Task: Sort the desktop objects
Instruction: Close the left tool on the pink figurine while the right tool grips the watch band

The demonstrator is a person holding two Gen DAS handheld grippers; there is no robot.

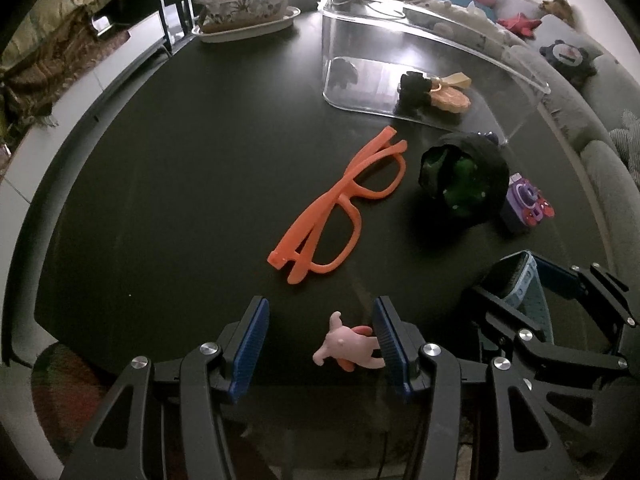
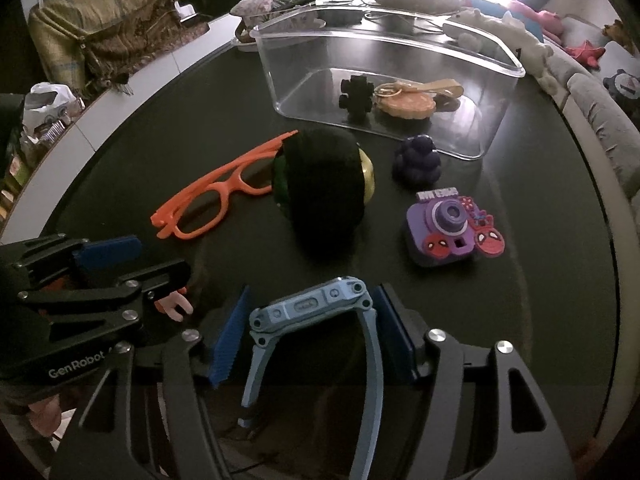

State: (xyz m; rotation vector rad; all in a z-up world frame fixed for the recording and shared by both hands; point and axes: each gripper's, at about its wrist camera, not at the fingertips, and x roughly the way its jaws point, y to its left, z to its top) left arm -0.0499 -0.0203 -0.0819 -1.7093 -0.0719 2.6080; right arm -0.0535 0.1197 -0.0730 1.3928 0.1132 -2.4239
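Observation:
My left gripper (image 1: 318, 340) is open around a small pink figure (image 1: 348, 346) that lies on the black table, touching the right finger. My right gripper (image 2: 310, 334) stands open around a light blue watch (image 2: 316, 312); its right pad touches the strap, the left pad is apart. Orange glasses (image 1: 340, 204) lie mid-table. A black cap with green lining (image 1: 464, 176) lies on its side. A purple camera toy (image 2: 452, 228) and a dark purple grape piece (image 2: 418, 160) lie near a clear plastic box (image 2: 480, 136), which holds a black piece (image 2: 356, 96) and an orange keyring charm (image 2: 404, 106).
A patterned tissue box on a white tray (image 1: 244, 12) stands at the far left of the table. A grey sofa with plush toys (image 1: 576, 60) runs along the right. A white counter (image 1: 52, 128) borders the table's left edge.

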